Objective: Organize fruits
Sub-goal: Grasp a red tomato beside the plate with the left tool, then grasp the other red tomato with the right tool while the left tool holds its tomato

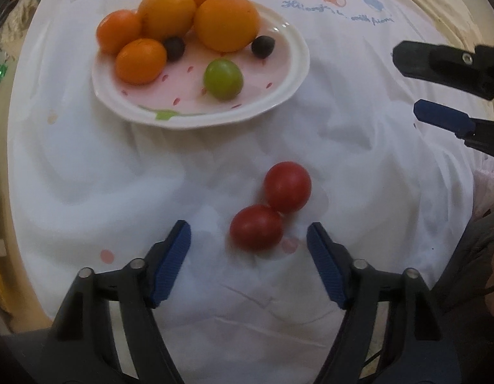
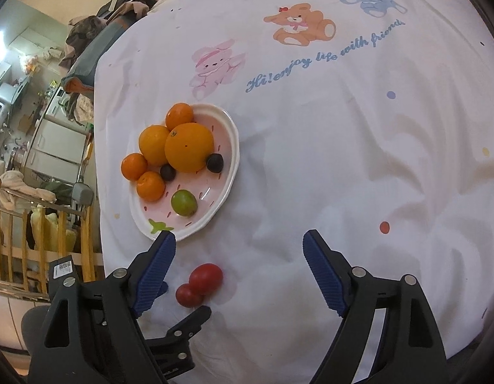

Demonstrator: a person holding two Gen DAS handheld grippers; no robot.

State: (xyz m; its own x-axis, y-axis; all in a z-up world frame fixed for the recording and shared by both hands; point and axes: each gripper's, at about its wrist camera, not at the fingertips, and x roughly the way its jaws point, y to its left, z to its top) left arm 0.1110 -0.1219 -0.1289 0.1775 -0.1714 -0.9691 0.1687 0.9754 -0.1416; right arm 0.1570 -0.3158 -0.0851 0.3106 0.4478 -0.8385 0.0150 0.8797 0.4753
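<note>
The left gripper points steeply down, its jaws wide apart and holding nothing, around two touching red tomatoes on the sheet near the plate, while the right gripper hangs open and empty.

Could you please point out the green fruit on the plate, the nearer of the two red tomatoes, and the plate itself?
green fruit [image 1: 223,78], left wrist view, middle of its rounded top.
nearer red tomato [image 1: 255,228], left wrist view, centre of its skin.
plate [image 1: 298,64], left wrist view, bare white rim at its right side.
</note>
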